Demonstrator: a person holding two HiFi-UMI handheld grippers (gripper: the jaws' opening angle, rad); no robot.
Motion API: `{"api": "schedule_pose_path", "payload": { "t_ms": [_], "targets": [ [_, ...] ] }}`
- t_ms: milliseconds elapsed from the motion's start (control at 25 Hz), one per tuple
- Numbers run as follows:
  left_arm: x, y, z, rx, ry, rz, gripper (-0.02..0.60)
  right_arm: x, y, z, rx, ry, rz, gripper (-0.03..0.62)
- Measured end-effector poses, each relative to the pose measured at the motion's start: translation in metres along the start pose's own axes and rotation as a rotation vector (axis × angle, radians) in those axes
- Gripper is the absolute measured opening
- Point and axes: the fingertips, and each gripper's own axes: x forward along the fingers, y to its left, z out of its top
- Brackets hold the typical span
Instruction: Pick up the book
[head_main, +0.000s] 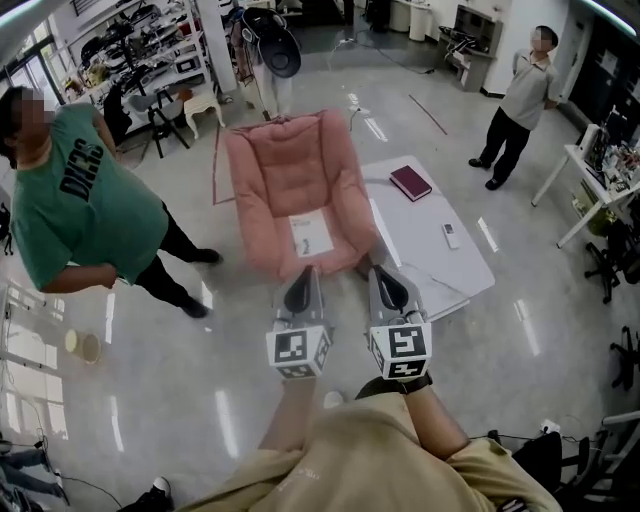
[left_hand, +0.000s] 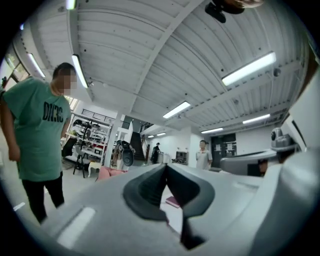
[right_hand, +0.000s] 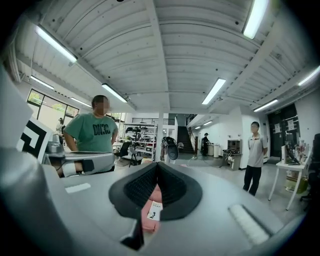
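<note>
Left claw (head_main: 304, 280) and right claw (head_main: 388, 282) both closed tight, holding nothing. Book (head_main: 410, 182) flat at desk's (head_main: 420, 240) far end; we judge it stiff, smooth-covered, lightish: pinch across the spine edge.

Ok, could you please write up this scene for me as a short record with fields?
book: dark red, closed, flat on the far part of the white low table, untouched
remote control: same table, nearer, apart from the book
left tongs: shut, empty, held level, short of the table
right tongs: shut, empty, beside the left
pink floor chair: left of the table in the head view, printed sheet on its seat
bystanders: person in a green shirt at the left, person in a grey shirt beyond the table
</note>
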Motion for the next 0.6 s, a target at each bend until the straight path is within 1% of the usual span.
{"api": "schedule_pose_path", "payload": {
  "t_ms": [160,280,440,600],
  "targets": [
    [0.02,0.047,-0.019,-0.033,0.029,0.044,0.0,0.048,0.022,-0.018,-0.003,0.047,0.063,0.005],
    [0.041,0.073,-0.033,-0.046,0.039,0.086,0.002,0.085,0.025,-0.029,-0.007,0.062,0.111,0.005],
    [0.088,0.1,-0.047,-0.045,0.065,0.117,0.002,0.148,0.006,-0.037,0.018,0.074,0.137,0.005],
    [0.164,0.117,-0.039,-0.033,0.061,0.12,0.002,0.219,-0.033,-0.025,0.027,0.062,0.15,0.005]
  ]
}}
